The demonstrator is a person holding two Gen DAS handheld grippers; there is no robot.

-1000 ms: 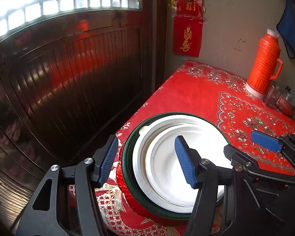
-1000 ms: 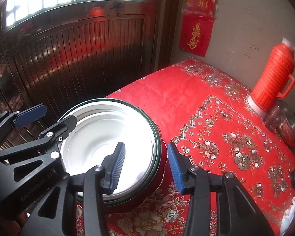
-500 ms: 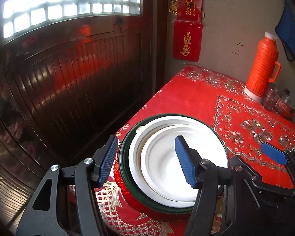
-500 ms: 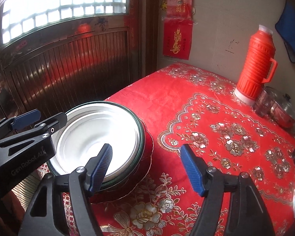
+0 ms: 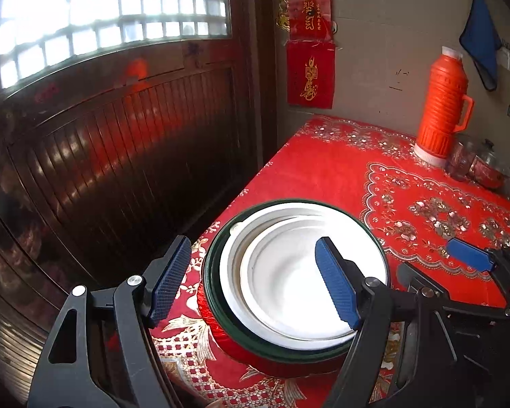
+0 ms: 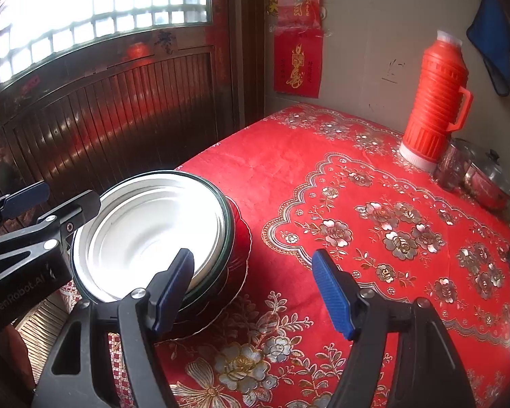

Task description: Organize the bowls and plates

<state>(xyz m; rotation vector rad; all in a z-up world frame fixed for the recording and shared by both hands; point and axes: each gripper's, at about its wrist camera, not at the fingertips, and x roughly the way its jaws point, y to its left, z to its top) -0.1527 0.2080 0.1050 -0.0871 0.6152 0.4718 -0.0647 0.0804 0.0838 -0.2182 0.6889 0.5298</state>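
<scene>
Hovering over nested stack of white bowls inside green-rimmed red bowl [image 5: 289,272] at counter [image 6: 357,170] corner. Our left gripper [image 5: 255,282] opening, straddling near rim, nothing pinched; our right gripper [image 6: 255,289] wide, empty beside stack. We judge stacking done.

Sitting by the thermos [image 6: 431,102]: one nested dish stack [image 6: 153,234] showing two white dishes, one green-rimmed bowl, one red plate; one lidded pot [image 6: 489,183]
</scene>
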